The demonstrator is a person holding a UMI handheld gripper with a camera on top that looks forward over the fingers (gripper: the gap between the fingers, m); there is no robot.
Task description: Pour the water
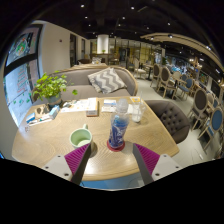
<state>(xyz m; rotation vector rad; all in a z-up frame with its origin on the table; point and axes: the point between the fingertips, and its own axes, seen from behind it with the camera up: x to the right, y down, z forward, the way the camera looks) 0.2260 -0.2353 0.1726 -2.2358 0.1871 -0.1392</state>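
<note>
A clear plastic water bottle [119, 127] with a blue label stands upright on a red coaster [116, 145] on the round wooden table [50, 142]. To its left sits a green cup [81, 138]. My gripper [112, 160] hangs over the table's near edge, open, its magenta pads [77, 159] spread wide with nothing between them. The bottle is just ahead of the fingers, slightly right of the midline; the cup is just ahead of the left finger.
A potted green plant [49, 88] and books [102, 105] lie on the table's far side. A grey sofa [95, 79] with a patterned cushion [106, 82] stands behind, a dark chair [174, 118] to the right, more tables and chairs beyond.
</note>
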